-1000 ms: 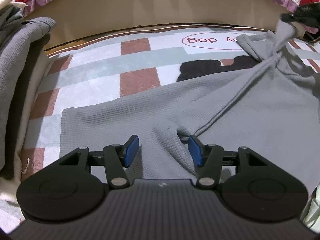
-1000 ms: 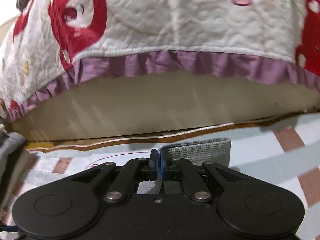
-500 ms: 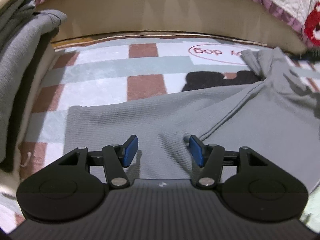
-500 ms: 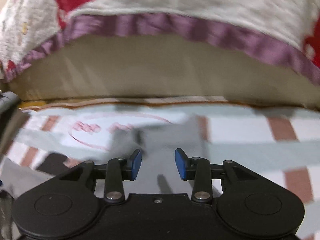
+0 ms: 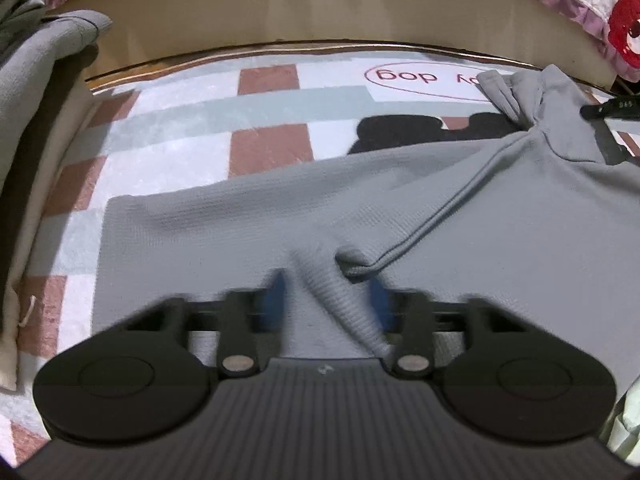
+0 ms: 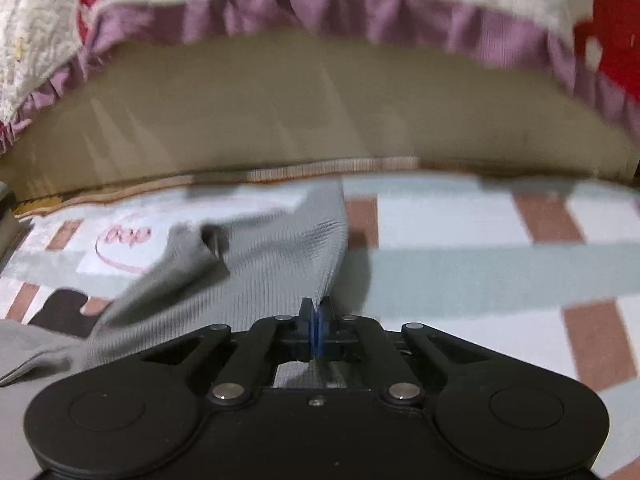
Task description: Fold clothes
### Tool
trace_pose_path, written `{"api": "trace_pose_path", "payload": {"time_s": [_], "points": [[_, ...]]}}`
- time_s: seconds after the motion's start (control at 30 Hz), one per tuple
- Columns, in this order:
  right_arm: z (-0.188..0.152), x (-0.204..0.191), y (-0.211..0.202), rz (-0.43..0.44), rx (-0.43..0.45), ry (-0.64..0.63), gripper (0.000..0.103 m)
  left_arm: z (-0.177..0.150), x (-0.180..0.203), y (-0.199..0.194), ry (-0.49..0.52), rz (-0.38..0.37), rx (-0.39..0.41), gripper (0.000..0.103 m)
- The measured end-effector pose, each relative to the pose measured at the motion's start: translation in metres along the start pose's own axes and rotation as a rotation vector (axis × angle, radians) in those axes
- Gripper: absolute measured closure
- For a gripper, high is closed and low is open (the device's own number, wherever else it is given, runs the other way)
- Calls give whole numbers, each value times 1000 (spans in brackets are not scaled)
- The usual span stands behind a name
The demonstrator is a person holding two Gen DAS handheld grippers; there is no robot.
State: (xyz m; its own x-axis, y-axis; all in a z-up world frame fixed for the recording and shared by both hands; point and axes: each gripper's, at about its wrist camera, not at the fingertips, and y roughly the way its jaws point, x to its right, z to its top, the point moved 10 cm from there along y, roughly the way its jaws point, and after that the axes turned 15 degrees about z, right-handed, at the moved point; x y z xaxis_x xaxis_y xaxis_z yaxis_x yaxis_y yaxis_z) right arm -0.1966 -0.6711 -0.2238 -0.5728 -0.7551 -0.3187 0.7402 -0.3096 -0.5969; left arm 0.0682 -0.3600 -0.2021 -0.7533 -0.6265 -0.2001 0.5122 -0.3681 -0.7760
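A grey waffle-knit garment (image 5: 460,216) lies spread on the checked mat (image 5: 180,160). My left gripper (image 5: 326,300) hangs low over its near part. The jaws are closing and blurred, with a raised ridge of the grey cloth and a hem end between the blue pads (image 5: 276,292), which still stand apart. In the right wrist view my right gripper (image 6: 316,328) is shut on an edge of the same grey garment (image 6: 260,256), which runs up and to the left from the jaws in a bunched strip over the mat (image 6: 480,264).
A stack of folded grey, dark and cream clothes (image 5: 36,100) stands at the left. The beige bed base (image 5: 320,8) and a quilt with a purple frill (image 6: 360,12) close off the far side. A pale cloth (image 5: 628,420) shows at the lower right.
My right gripper opened, came down and shut on the grey garment's edge again. The far part of the garment dropped onto the mat. The left jaws have begun to close around a cloth ridge.
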Motion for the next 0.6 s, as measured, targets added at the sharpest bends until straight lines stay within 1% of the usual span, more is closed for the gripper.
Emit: {"api": "trace_pose_path", "payload": {"time_s": [0.03, 0.1, 0.23, 0.27, 0.4, 0.47, 0.5, 0.53, 0.57, 0.6], "points": [[4, -4, -6, -15, 24, -29, 101, 1, -2, -1, 7, 4, 7, 90], [14, -11, -20, -47, 66, -81, 102, 8, -5, -6, 42, 41, 36, 95], [40, -26, -35, -84, 104, -194, 102, 20, -13, -14, 89, 101, 95, 95], [46, -29, -36, -91, 108, -220, 102, 20, -15, -12, 83, 100, 93, 95], [57, -26, -12, -116, 109, -278, 102, 19, -21, -6, 60, 97, 81, 95], [59, -33, -10, -122, 139, -307, 102, 19, -25, -5, 53, 94, 77, 91], [57, -35, -7, -136, 137, -338, 102, 19, -28, -5, 47, 95, 76, 89], [53, -37, -1, -154, 123, -374, 102, 20, -31, -5, 38, 94, 75, 84], [45, -33, 9, -183, 69, -416, 102, 20, -37, -4, 20, 95, 69, 81], [34, -27, 21, -204, 4, -439, 102, 20, -43, -4, 3, 97, 64, 73]]}}
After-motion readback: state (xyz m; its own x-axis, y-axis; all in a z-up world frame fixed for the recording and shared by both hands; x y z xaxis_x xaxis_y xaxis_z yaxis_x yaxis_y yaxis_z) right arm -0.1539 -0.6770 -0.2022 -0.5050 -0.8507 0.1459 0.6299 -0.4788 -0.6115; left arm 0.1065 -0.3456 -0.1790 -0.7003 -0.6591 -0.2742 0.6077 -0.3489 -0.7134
